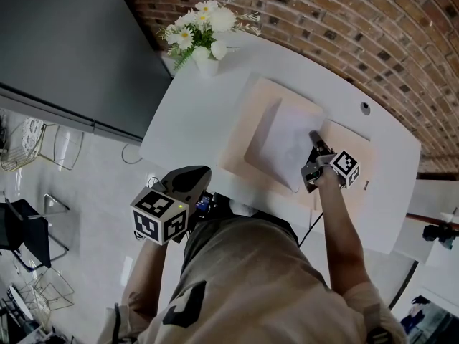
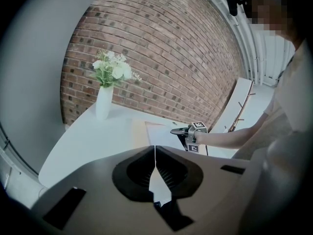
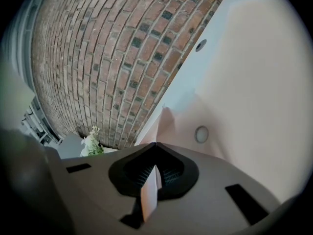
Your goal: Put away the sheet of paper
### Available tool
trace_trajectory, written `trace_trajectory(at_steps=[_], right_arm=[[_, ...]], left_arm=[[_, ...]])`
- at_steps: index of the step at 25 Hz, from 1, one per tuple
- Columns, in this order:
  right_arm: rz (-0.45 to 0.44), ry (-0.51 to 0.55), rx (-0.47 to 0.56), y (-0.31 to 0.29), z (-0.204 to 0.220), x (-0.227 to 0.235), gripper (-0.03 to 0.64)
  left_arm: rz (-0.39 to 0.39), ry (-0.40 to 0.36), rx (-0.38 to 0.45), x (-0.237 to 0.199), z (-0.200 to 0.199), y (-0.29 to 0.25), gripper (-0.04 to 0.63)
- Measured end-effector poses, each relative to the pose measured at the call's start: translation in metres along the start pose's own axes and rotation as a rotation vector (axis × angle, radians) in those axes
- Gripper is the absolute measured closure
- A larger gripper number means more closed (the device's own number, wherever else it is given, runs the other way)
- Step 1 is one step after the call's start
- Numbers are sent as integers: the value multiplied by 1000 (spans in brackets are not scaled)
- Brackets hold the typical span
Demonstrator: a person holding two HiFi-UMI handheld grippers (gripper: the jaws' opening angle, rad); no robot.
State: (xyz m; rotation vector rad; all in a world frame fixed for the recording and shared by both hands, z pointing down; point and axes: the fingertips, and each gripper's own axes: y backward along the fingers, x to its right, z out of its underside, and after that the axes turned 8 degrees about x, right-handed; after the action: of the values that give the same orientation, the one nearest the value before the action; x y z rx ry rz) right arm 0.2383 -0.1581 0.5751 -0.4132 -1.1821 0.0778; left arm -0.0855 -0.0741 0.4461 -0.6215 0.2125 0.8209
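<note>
A white sheet of paper is tilted up over a beige folder that lies open on the white table. My right gripper is shut on the sheet's right edge; in the right gripper view the sheet runs between the closed jaws. A round snap button shows on the folder there. My left gripper hangs shut and empty off the table's near left edge, close to my body. From the left gripper view the right gripper and the sheet show ahead.
A white vase of flowers stands at the table's far left corner, also in the left gripper view. A cable hole sits near the far right edge. A brick wall runs behind the table. A chair stands on the floor at left.
</note>
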Motion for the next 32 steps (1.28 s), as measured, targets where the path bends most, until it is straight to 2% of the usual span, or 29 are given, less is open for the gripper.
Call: trace_trajectory(at_steps=[32], right_arm=[[-12, -42, 0, -14, 12, -4, 594]], left_arm=[[2, 9, -16, -8, 1, 2, 575]])
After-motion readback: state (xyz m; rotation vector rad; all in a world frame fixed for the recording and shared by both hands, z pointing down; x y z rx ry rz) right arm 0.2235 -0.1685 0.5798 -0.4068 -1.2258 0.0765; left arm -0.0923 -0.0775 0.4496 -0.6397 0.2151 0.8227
